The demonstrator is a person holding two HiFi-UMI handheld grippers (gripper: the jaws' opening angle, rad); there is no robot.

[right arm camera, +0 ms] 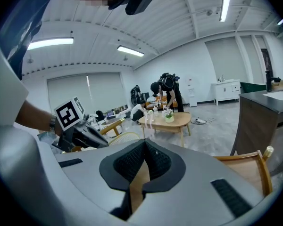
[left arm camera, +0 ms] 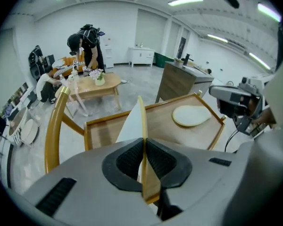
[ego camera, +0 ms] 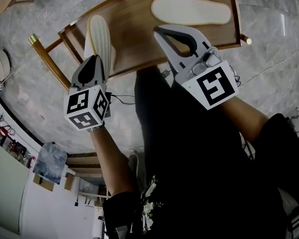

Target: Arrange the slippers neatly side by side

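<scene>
One cream slipper (ego camera: 190, 10) lies flat at the far right of the wooden chair seat (ego camera: 134, 34). The other slipper (ego camera: 100, 39) stands on its edge over the seat's left part, and my left gripper (ego camera: 93, 59) is shut on its near end. In the left gripper view this slipper (left arm camera: 134, 124) runs edge-on out of the left gripper (left arm camera: 144, 145), with the flat slipper (left arm camera: 191, 115) beyond on the right. My right gripper (ego camera: 159, 30) hovers shut and empty at the seat's front edge, just below the flat slipper. Its pads meet in the right gripper view (right arm camera: 144, 147).
The chair's curved yellow back rail (ego camera: 50, 59) and spindles stand left of the seat. Grey marble floor surrounds the chair. Farther off, people (left arm camera: 87, 44) bend over a low wooden table (left arm camera: 96, 84), and a dark counter (left arm camera: 181, 79) stands behind the chair.
</scene>
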